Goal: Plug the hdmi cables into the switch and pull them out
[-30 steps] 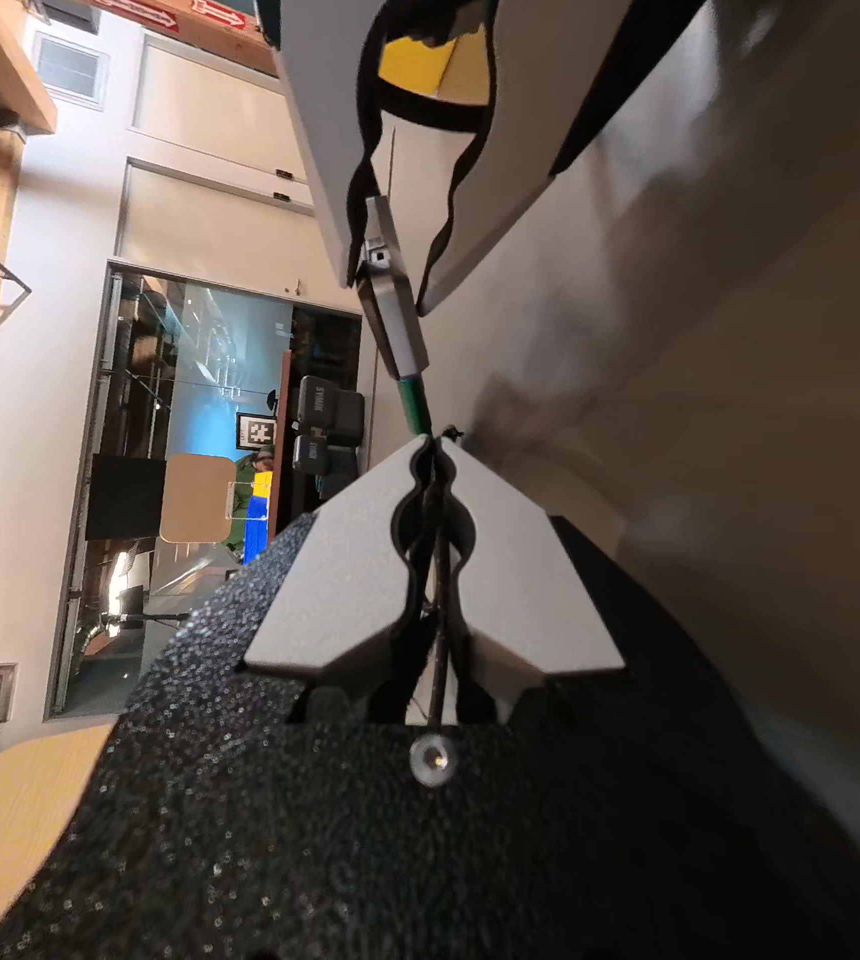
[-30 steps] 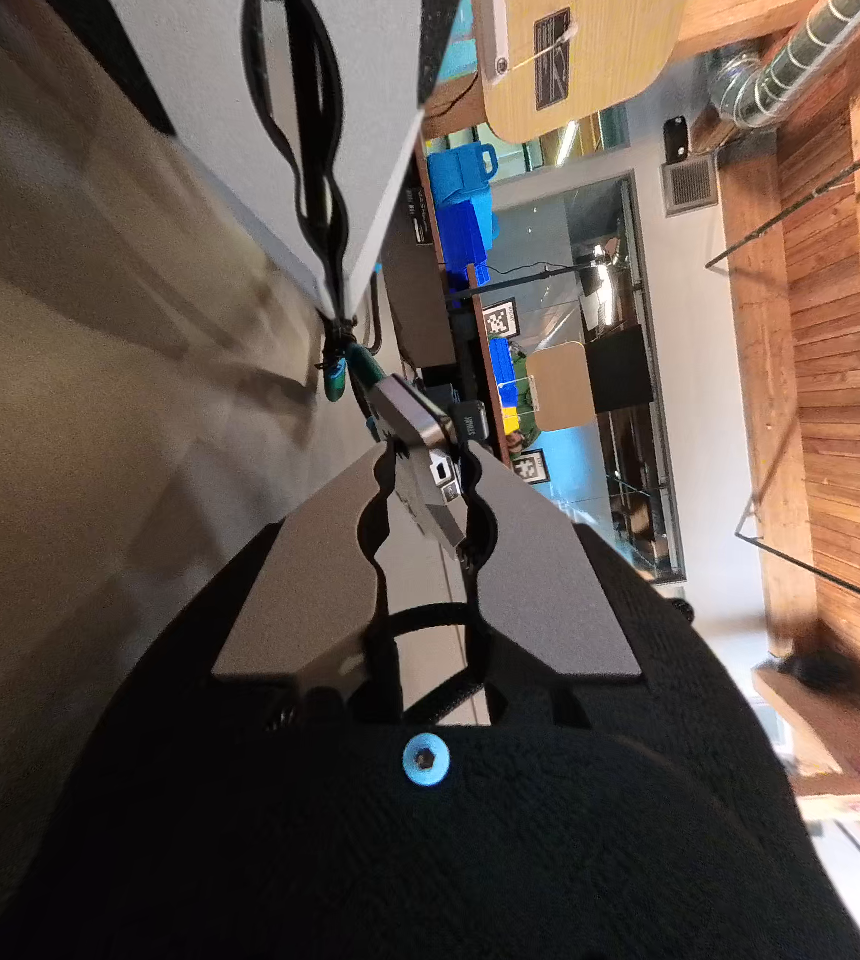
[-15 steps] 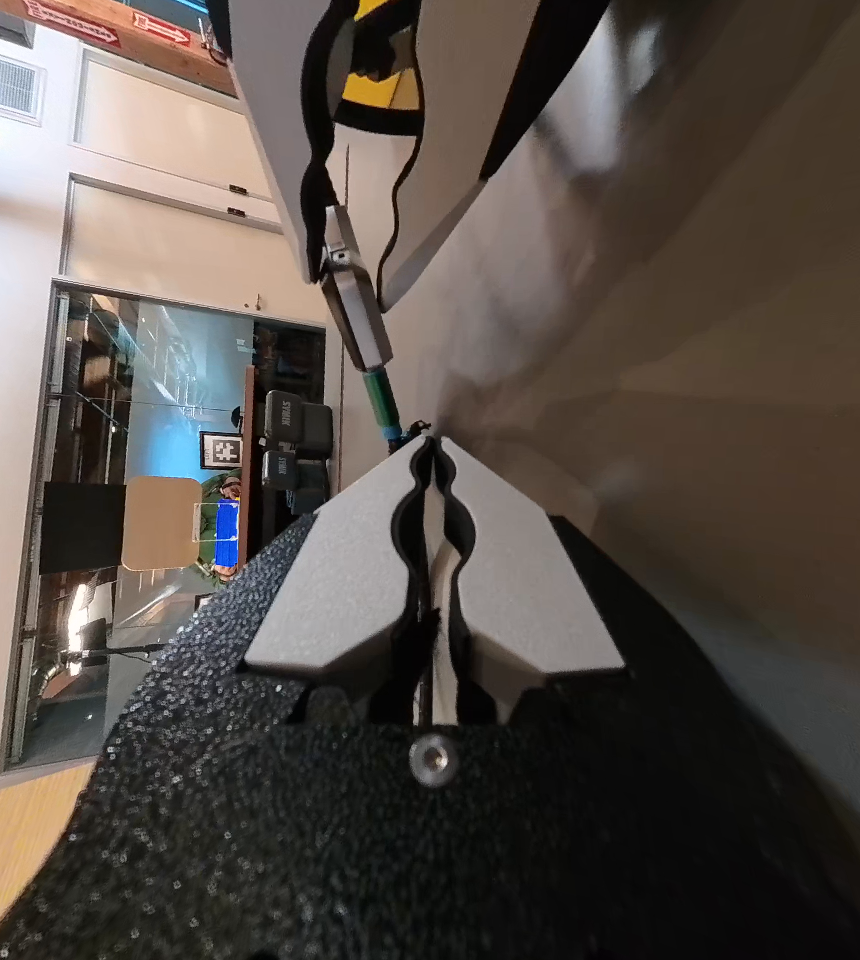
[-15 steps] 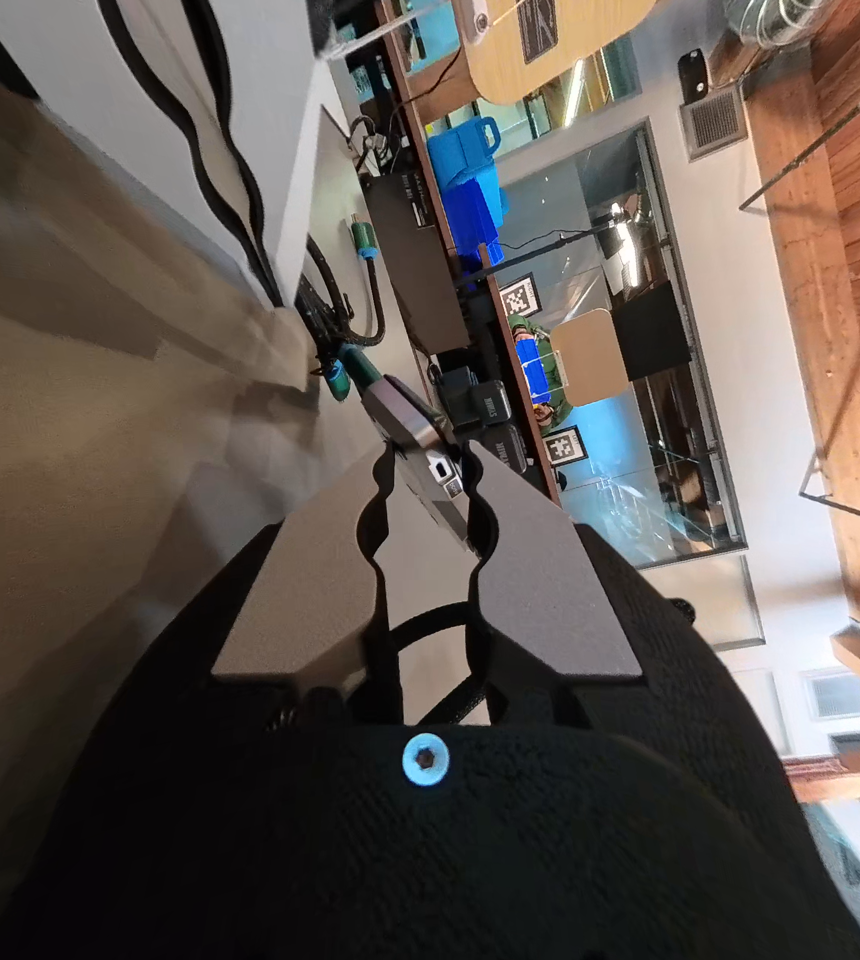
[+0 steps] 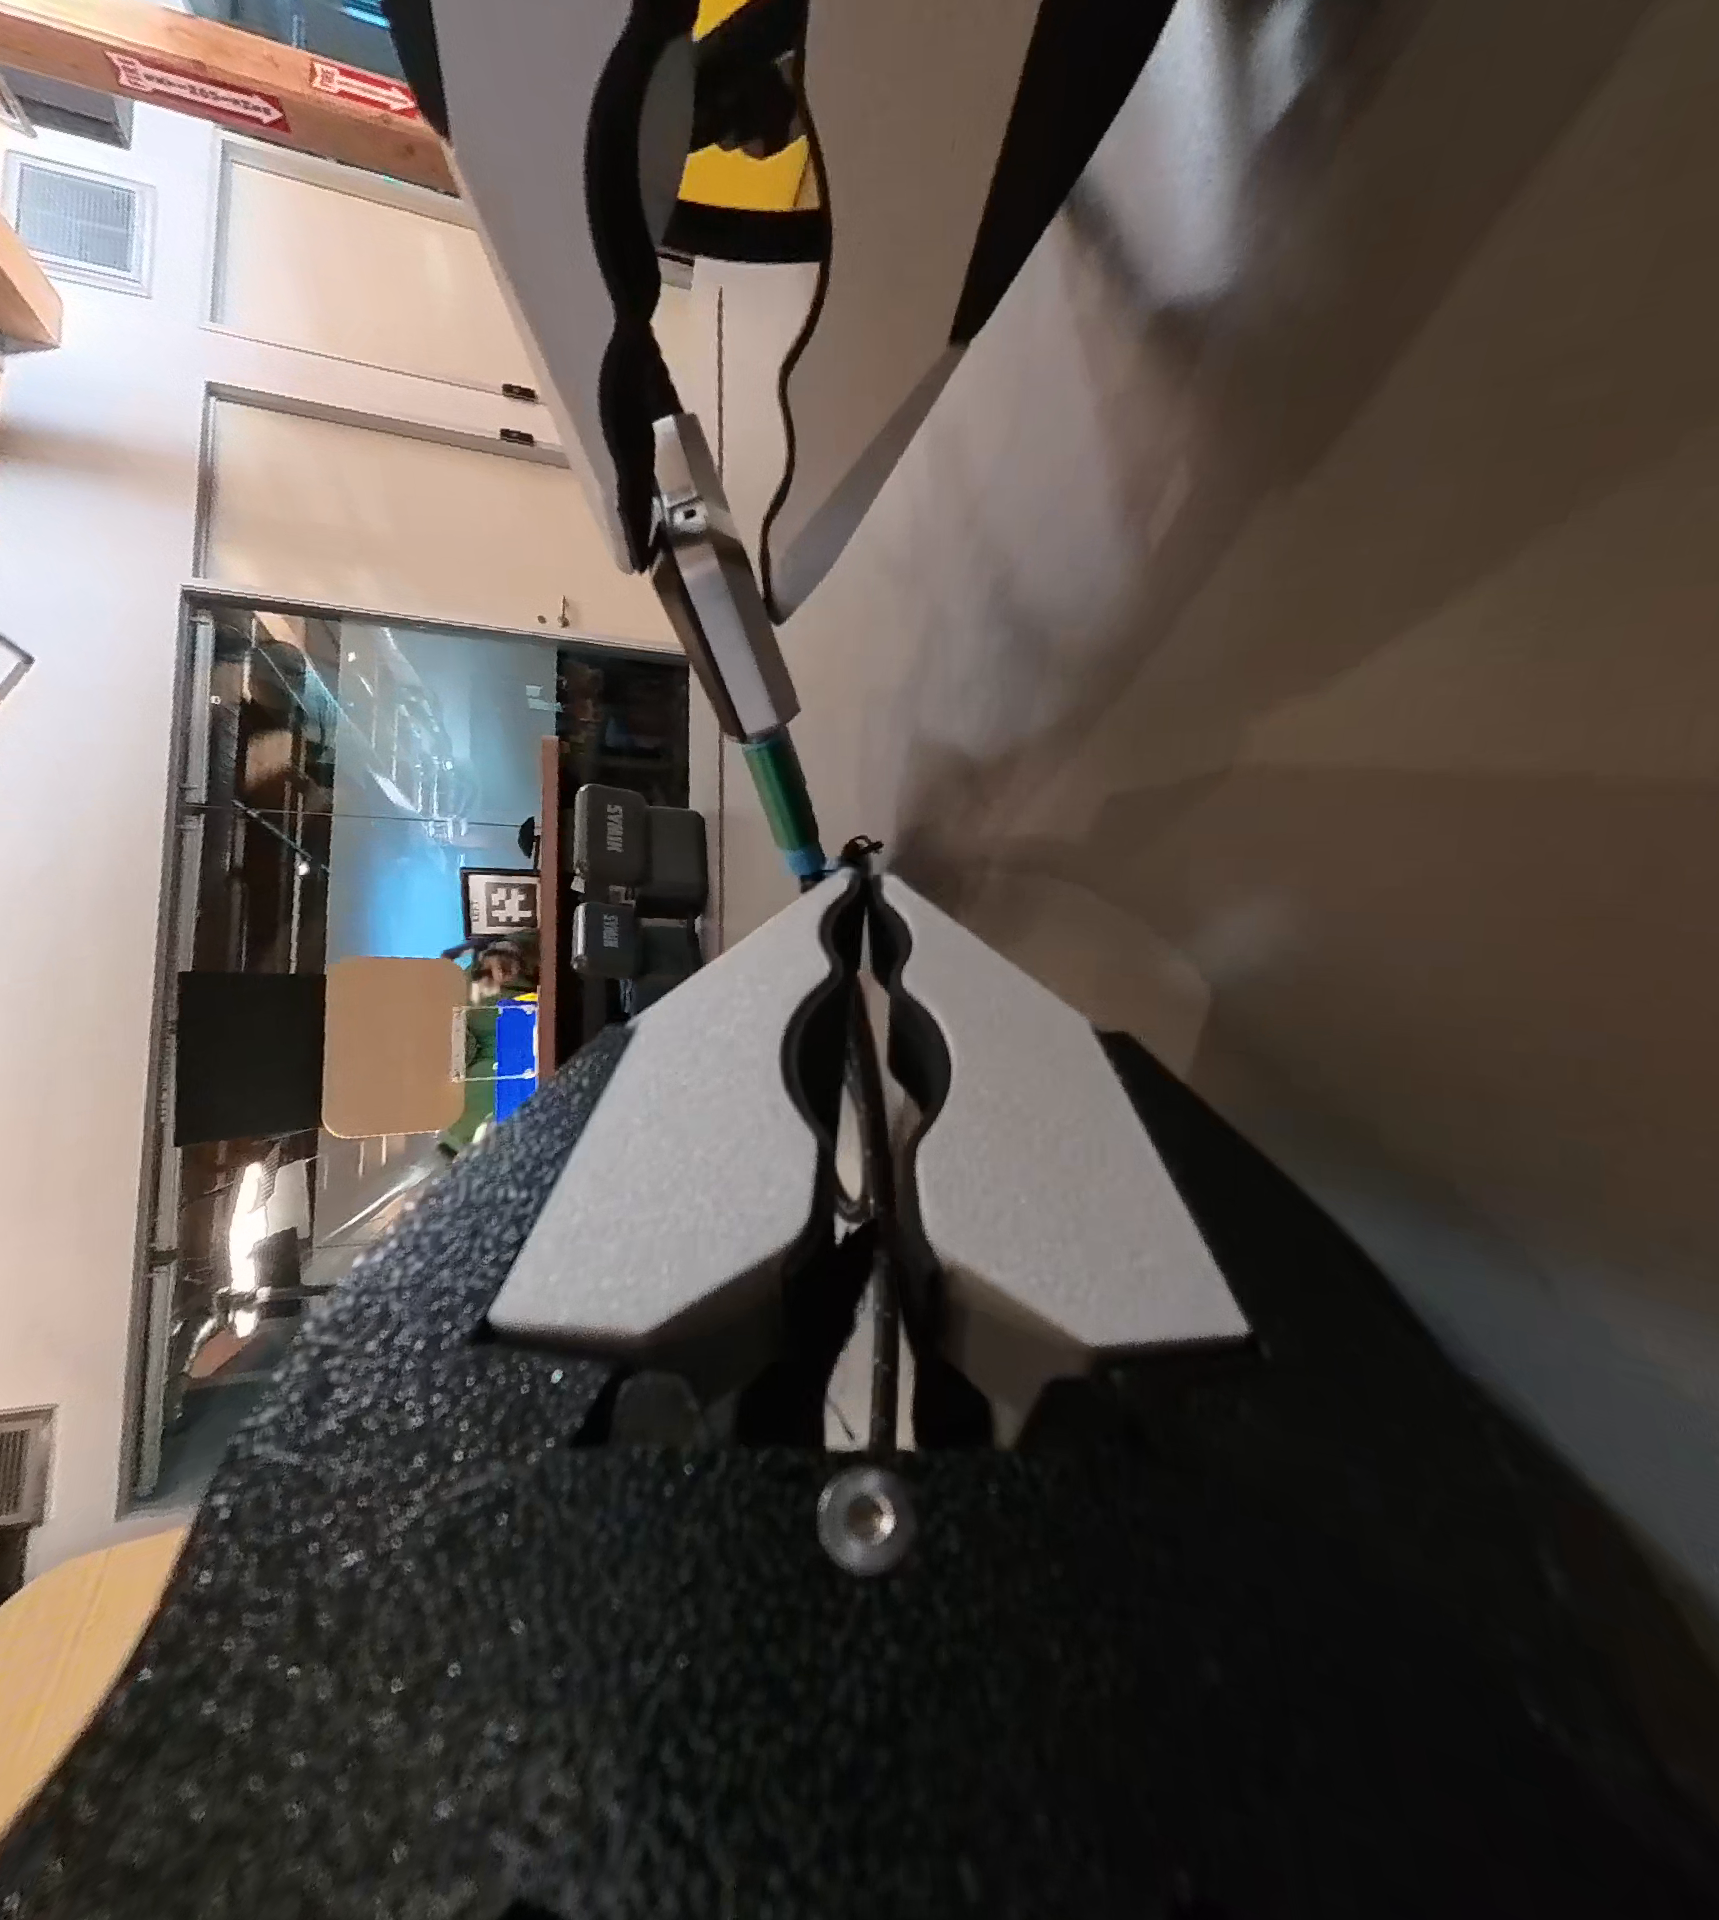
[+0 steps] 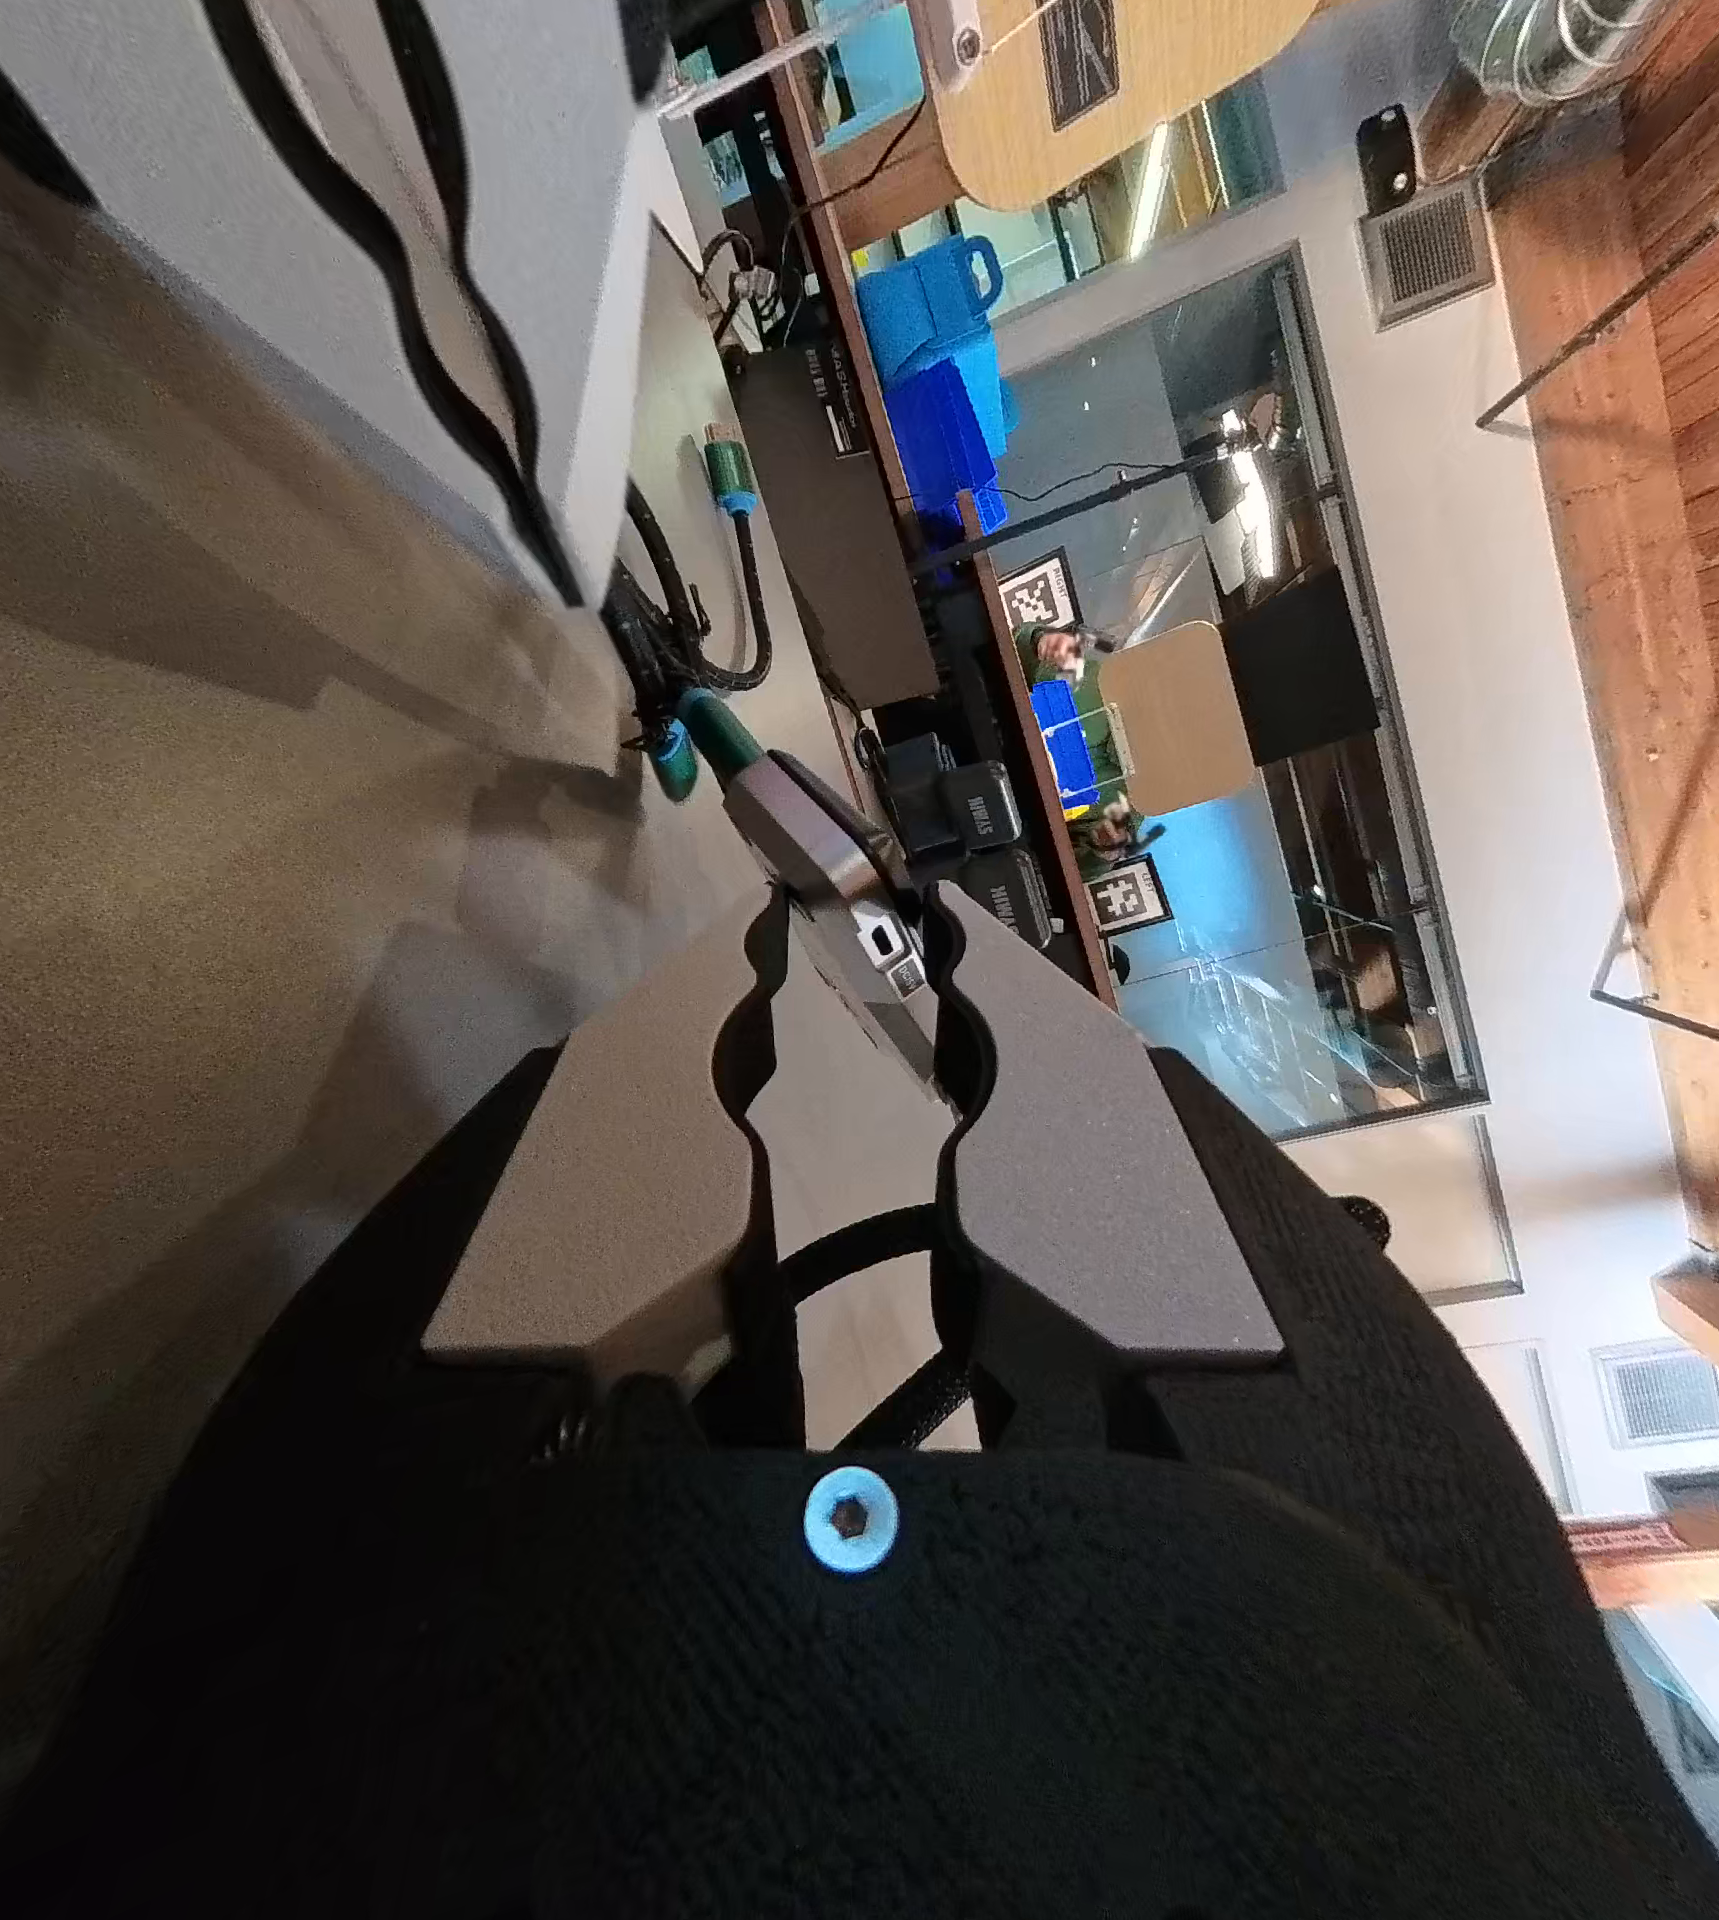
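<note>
Slim silver switch (image 6: 839, 894), green-collared plug (image 6: 720, 734)

The right gripper (image 6: 860, 935) clamped the near end of a slim grey HDMI switch (image 6: 829, 883), its jaws closed on the metal body. At the switch's far end, toward 11 o'clock, a green plug (image 6: 725, 740) sat in its port, with the tips of the left gripper (image 6: 595, 582) just beyond it. Toward 12 o'clock a second green plug (image 6: 727, 470) lay loose on the tabletop (image 6: 211, 935) beside a flat black box (image 6: 834, 540).
</note>
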